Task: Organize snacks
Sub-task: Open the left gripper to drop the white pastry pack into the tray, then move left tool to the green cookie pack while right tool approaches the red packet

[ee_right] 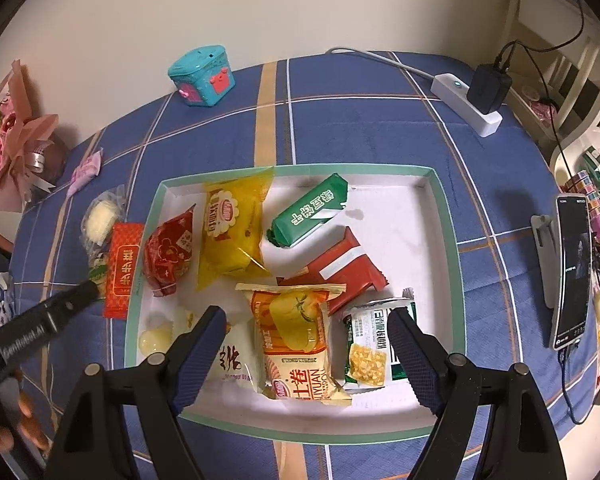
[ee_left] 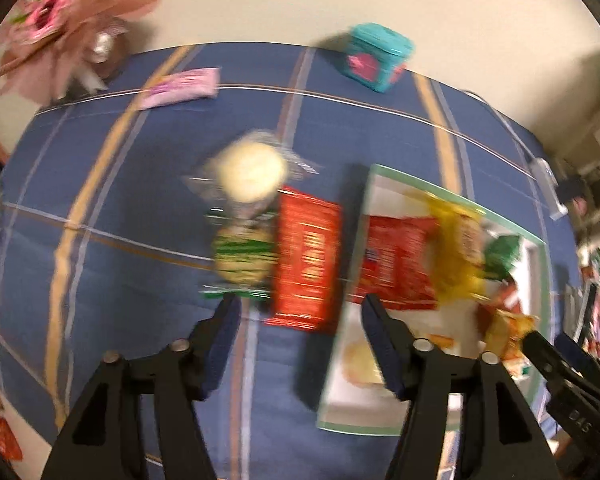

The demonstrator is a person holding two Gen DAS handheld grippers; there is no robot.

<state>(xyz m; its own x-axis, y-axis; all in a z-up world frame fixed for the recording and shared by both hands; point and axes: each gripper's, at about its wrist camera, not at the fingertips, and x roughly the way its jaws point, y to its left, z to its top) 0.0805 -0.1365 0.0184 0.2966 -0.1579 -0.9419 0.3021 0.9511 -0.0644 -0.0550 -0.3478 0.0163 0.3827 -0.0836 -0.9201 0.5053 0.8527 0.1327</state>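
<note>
A shallow white cardboard tray with a pale green rim sits on a blue checked tablecloth crossed by white and tan stripes, and most of the snacks lie inside it as glossy, crinkled packets. At its far left lie a puffy red packet with a white flower print and a translucent yellow packet; a green bar with white Chinese characters lies tilted in the far middle, and a red wrapper crossed by a white band lies nearer. Closest are an orange and yellow packet on which "YUAN" can be read, a green and white packet picturing yellow cubes, and a white packet with dark characters. Still outside, just left of the tray, lie a flat red sachet with gold characters and a clear-wrapped pale round cake. The right gripper hangs released above the near packets, its ribbed blue pads clear of them. The left gripper is also unclenched, holding nothing, over the red sachet; its view is blurred. A teal plastic box with pink patches stands at the far edge, and a white power strip lies at the far right.
</note>
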